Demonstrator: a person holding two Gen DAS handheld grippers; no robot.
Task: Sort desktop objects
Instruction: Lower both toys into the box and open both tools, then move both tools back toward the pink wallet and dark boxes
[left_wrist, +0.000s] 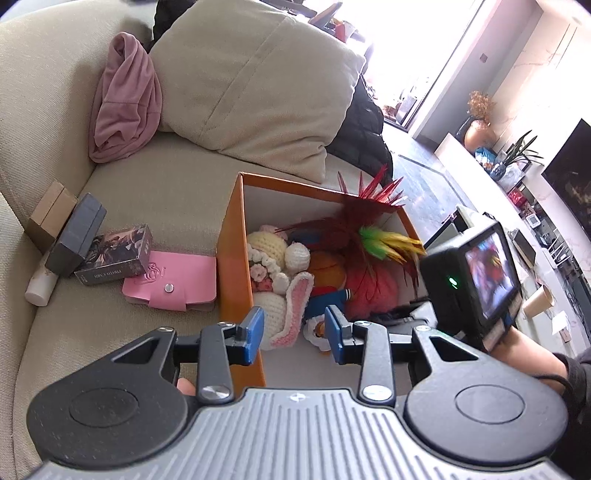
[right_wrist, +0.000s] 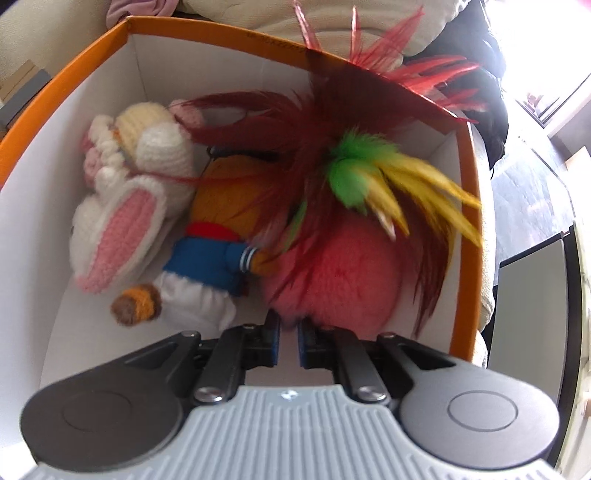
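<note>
An orange box (left_wrist: 231, 254) with white inside (right_wrist: 110, 44) stands on the sofa. It holds a crocheted bunny (left_wrist: 280, 280) (right_wrist: 125, 206), an orange doll in blue and white (right_wrist: 218, 236) (left_wrist: 328, 291), and a pink fluffy feather toy (right_wrist: 343, 266) (left_wrist: 369, 280) with red, green and yellow feathers. My left gripper (left_wrist: 293, 334) is open and empty above the box's near left corner. My right gripper (right_wrist: 288, 341) is nearly shut, its pads at the pink toy's lower edge; whether it pinches the fluff is unclear. Its body shows in the left wrist view (left_wrist: 472, 277).
Left of the box on the sofa lie a pink snap wallet (left_wrist: 171, 284), a card box (left_wrist: 118, 254), a dark grey box (left_wrist: 79, 236), a brown box (left_wrist: 50, 212) and a white tube (left_wrist: 40, 288). A pink garment (left_wrist: 125, 99) and a beige cushion (left_wrist: 255, 81) lie behind.
</note>
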